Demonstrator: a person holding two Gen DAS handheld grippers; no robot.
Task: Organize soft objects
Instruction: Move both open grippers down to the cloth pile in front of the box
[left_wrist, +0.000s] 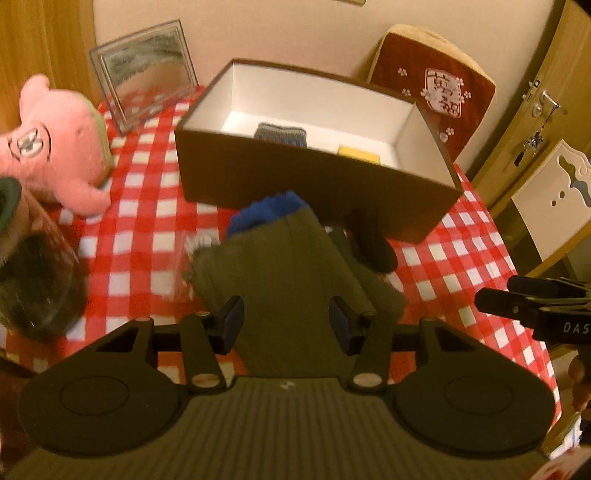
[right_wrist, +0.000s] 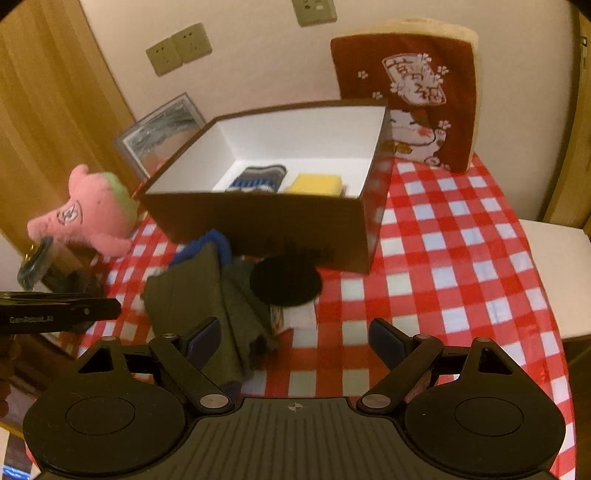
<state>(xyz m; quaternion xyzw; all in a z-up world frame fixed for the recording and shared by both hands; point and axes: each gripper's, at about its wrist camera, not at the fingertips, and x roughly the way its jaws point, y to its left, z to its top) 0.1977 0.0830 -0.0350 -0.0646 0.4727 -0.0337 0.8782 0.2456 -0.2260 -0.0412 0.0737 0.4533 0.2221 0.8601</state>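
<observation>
Your left gripper has its jaws parted, one on each side of the olive-green cloth; whether the pads touch the cloth cannot be told. Your right gripper hangs with jaws wide apart over bare checkered cloth, nothing between them; the olive-green cloth lies just left of its left pad.

That cloth sits in a small heap on the bench, with a blue soft piece at its far end and a black soft piece at its right, both touching it. The heap lies just in front of the brown box.

Inside the box, on its white floor, rest a grey-and-blue striped item and a yellow item, side by side.

Far left stands a pink plush toy, a framed picture behind it. A red cushion leans at the far right wall.
</observation>
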